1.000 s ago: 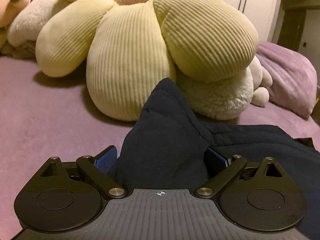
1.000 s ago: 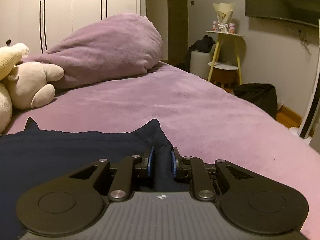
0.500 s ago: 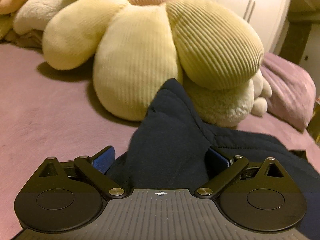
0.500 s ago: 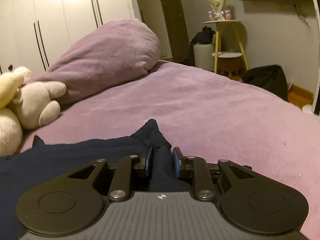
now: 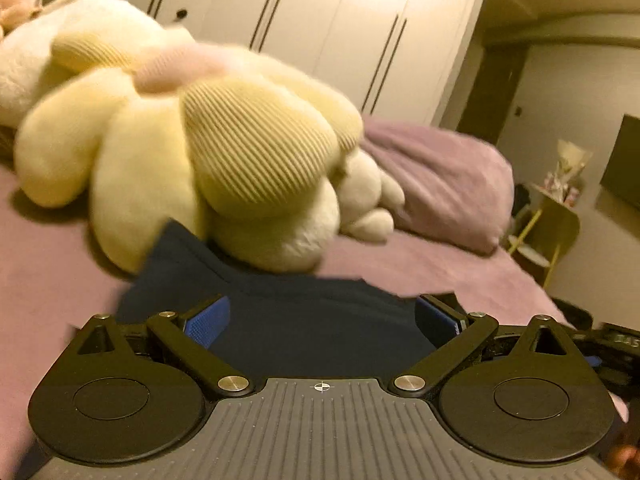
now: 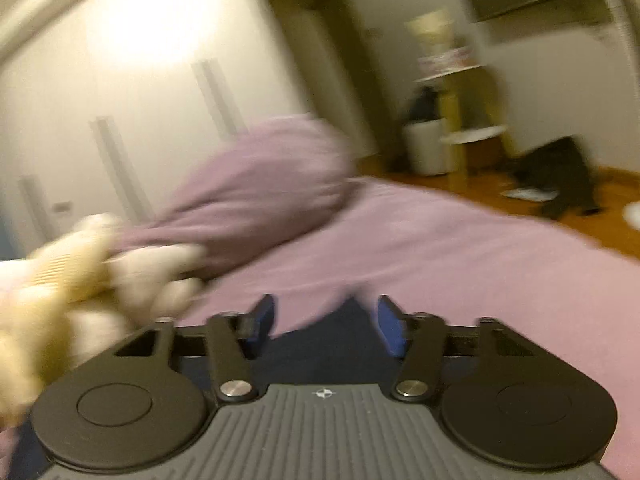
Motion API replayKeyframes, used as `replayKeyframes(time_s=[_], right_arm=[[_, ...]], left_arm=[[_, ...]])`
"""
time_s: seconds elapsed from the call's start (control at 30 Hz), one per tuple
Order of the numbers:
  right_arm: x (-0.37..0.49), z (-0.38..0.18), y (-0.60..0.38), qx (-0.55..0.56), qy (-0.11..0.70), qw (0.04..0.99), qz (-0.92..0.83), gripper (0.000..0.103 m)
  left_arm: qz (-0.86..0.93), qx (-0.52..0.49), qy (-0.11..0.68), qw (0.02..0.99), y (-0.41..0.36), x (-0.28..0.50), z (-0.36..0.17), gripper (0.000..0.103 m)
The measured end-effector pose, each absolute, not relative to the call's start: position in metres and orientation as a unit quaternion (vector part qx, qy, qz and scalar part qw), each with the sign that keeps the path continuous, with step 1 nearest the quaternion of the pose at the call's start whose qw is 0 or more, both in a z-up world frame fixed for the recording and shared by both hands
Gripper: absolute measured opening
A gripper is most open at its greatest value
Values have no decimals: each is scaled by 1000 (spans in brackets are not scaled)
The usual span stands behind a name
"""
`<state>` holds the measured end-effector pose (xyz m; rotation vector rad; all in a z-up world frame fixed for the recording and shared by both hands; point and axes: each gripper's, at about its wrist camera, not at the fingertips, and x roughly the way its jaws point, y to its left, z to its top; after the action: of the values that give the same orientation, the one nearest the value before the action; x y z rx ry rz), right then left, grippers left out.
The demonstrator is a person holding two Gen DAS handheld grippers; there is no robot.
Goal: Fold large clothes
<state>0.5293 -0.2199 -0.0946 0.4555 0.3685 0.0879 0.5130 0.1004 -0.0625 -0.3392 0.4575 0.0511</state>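
A dark navy garment [image 5: 304, 320] lies on the purple bed cover [image 5: 48, 276], its far edge against the plush cushion. My left gripper [image 5: 322, 320] hovers over it with its blue pads [image 5: 208, 320] spread wide. The cloth lies flat below and between them, and neither pad presses it. In the blurred right wrist view a pointed corner of the garment [image 6: 344, 324] sits between the fingers of my right gripper [image 6: 328, 326]. Those jaws are opening, with a gap on each side of the corner.
A yellow flower-shaped plush cushion [image 5: 240, 152] and a white plush toy [image 5: 368, 204] crowd the bed just past the garment. A purple pillow [image 6: 260, 184] lies further back. White wardrobes [image 5: 320, 24] stand behind. A yellow side table [image 6: 460, 120] and a dark bag [image 6: 564, 180] stand on the floor.
Both grippers rose and both views swung. The right jaws parted and let go of the garment's corner. The cloth peak between the left pads dropped flat.
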Motion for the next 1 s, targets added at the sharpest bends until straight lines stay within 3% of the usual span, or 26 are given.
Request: replayKeyframes(time_s=[0.03,0.1,0.2,0.27,0.33,0.53,0.77,1.0], right_arm=[[534,-96,-204,237,198,948,79,29],[546,-105,-172,258,233,928,132,21],[562,-133,-136,270,275,906,176,20],[562,-158,-124,225,273,922,158,5],[565,-174,-131,252,266,916,162,0],[573,-159,-133,200,274,927,162,0],[543,-144,-237,176,235,955,34,0],[543,-179,-293,306,229,923,41,0]], left_arm=[[27,-172,233,957,95,519,-72,102],[45,-165,246,954,88,528,-93,102],[59,-160,246,954,93,533,-115,102],[67,-149,249,955,92,537,-118,102],[74,-124,262,954,87,542,-114,102],[139,-56,244,958,121,522,-106,102],[172,-169,250,938,182,509,-116,102],[152,-233,279,919,199,511,-122,102]])
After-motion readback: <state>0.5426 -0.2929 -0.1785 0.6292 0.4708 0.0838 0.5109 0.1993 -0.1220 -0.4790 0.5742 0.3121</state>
